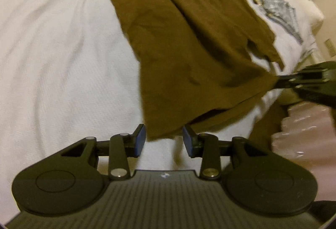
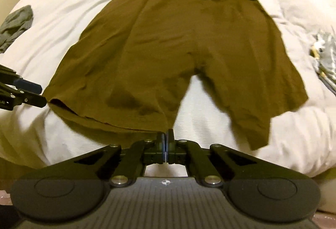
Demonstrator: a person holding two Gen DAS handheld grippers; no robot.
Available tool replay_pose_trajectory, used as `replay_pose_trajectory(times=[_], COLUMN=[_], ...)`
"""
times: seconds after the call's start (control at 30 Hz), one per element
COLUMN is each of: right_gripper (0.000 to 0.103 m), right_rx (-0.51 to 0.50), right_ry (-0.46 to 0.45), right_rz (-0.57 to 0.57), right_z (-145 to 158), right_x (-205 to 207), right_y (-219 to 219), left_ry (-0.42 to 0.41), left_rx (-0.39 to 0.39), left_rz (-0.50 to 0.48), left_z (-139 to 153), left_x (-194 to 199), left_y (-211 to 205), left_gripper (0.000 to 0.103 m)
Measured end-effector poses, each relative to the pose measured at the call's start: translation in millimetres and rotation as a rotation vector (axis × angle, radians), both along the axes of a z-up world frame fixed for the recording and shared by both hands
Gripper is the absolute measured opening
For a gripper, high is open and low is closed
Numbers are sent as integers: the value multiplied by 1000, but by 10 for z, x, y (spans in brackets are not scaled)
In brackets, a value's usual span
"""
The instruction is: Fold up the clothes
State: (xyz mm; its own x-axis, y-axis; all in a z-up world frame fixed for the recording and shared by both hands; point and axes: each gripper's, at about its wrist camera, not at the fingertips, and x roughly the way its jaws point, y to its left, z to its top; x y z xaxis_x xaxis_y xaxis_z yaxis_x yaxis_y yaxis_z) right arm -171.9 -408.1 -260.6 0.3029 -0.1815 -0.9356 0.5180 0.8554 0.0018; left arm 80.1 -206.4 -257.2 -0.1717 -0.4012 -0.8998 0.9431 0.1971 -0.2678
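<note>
Brown shorts (image 2: 168,44) lie spread on the white bed (image 2: 210,107), leg hems toward its near edge. The right gripper (image 2: 166,142) pinches one hem, while the left gripper (image 1: 163,140) stands wide at that leg's outer corner. A grey garment (image 2: 16,23) and a patterned cloth (image 2: 325,56) lie well apart at either side.

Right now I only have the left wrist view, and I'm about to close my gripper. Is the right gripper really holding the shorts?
Observer: Yes. The right gripper is shut on the shorts, at the inner hem corner of one leg.
Operator: And the other leg?
Observer: It lies loose on the bed, and nothing grips it.
Operator: Is anything else on the bed on my side?
Observer: A grey garment lies near the edge, apart from the shorts.
</note>
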Motion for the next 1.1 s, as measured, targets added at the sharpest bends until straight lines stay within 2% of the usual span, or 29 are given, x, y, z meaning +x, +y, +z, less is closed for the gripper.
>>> replay_pose_trajectory(times=[0.07, 0.2, 0.4, 0.53, 0.57, 0.6, 0.63, 0.77, 0.9, 1.0, 1.1], right_gripper=[0, 0, 0, 0, 0, 0, 0, 17, 32, 33, 34], right_rx=[-9, -16, 55, 74, 78, 80, 83, 76, 81, 102, 141], right_ry=[7, 26, 76, 92, 88, 82, 76, 54, 21, 5, -28], right_rz=[-14, -33, -125, -107, -99, -89, -79, -25, 37, 61, 13], right_z=[35, 65, -78, -117, -111, -101, -90, -53, -55, -95, -112], right_x=[-25, -73, -176, -202, -198, -190, -181, -126, -41, 38, 68], right_y=[-31, -64, -192, -194, -188, -178, -168, -116, -45, 9, -26], left_ry=[-5, 47, 199, 309, 321, 333, 326, 249, 137, 110, 138], left_rx=[2, -3, -32, 1, 6, 11, 14, 4, 4, 27, 56], left_rz=[16, 63, 207, 220, 208, 195, 179, 120, 130, 117, 70], left_z=[-10, -48, -146, -328, -341, -354, -315, 0, 286, 239, 150], left_x=[20, 136, 398, 441, 425, 409, 393, 391, 629, 731, 748], left_y=[8, 58, 1, -179, -216, -253, -259, -178, 36, 64, -15], left_gripper=[34, 35, 35, 32, 25, 8, 2, 2, 2, 2, 2])
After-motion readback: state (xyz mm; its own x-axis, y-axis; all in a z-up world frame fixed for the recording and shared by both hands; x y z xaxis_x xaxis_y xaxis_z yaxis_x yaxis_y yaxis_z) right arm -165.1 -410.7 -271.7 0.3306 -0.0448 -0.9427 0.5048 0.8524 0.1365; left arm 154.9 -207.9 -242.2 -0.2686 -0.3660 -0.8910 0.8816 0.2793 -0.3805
